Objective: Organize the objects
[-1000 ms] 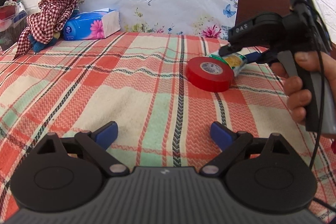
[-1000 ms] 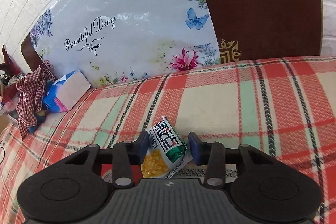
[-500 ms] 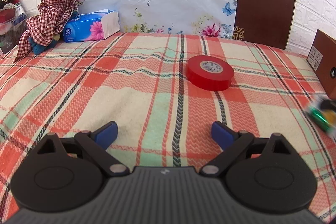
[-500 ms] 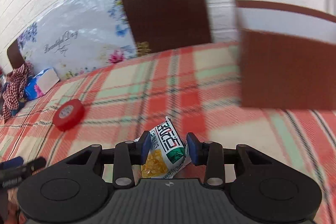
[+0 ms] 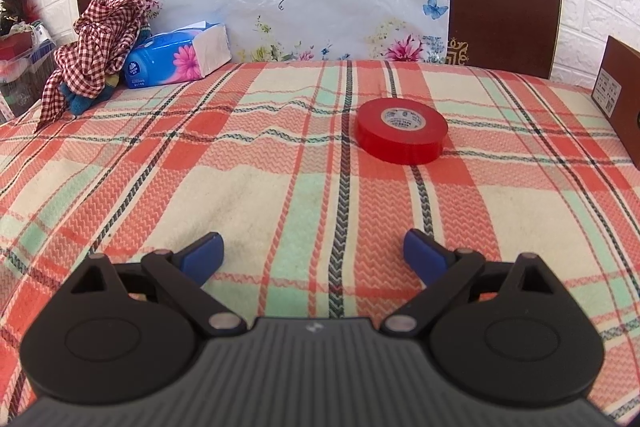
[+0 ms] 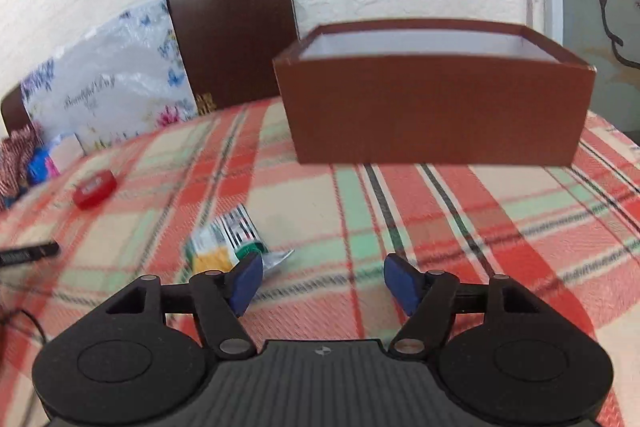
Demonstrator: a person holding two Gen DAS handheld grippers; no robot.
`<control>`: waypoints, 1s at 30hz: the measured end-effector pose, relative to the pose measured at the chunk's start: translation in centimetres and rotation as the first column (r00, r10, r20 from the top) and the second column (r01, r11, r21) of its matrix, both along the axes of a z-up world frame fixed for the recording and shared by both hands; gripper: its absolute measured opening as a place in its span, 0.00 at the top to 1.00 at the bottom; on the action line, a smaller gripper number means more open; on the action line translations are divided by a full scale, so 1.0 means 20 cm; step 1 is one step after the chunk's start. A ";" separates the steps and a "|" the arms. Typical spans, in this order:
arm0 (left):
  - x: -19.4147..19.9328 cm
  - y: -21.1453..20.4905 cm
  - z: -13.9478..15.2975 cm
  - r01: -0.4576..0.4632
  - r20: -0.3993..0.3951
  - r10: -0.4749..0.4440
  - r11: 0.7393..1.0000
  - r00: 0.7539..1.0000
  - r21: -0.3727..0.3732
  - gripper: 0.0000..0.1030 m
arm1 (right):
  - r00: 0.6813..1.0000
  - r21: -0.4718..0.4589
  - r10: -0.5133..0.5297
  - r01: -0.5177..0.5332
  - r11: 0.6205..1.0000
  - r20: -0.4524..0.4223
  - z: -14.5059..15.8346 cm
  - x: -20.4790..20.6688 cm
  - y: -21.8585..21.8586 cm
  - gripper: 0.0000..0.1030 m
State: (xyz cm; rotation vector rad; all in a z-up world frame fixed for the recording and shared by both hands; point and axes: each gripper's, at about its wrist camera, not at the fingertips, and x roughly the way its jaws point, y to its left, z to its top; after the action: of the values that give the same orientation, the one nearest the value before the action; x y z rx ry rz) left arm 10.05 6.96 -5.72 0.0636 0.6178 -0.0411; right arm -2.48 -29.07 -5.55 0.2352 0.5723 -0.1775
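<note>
Well, my right gripper point(image 6: 322, 281) has just been opening, nothing between its pads; the snack packet point(image 6: 228, 241) lies short of the brown box point(image 6: 434, 115); I risk leaving it outside; my left gripper point(image 5: 314, 253) gapes empty, red tape point(image 5: 401, 135) well ahead.

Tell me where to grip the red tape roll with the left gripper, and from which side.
Grip the red tape roll across its outer rim, coming down from above and in front. It lies flat on the plaid cloth, so its round sides are free all around. The left gripper is open, probably wide enough to straddle it.
</note>
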 end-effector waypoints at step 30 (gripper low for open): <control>-0.20 -0.42 0.18 0.105 -0.098 -0.102 0.994 0.990 0.021 0.04 | 0.985 0.159 0.131 -0.148 0.976 0.115 -0.05 -0.03 -0.11 0.24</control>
State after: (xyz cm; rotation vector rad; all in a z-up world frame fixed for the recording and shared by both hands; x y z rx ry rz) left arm 5.97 -1.41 -2.09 0.1199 0.7118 -0.1373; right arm -3.07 -31.26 -6.61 0.3636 0.4980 0.0196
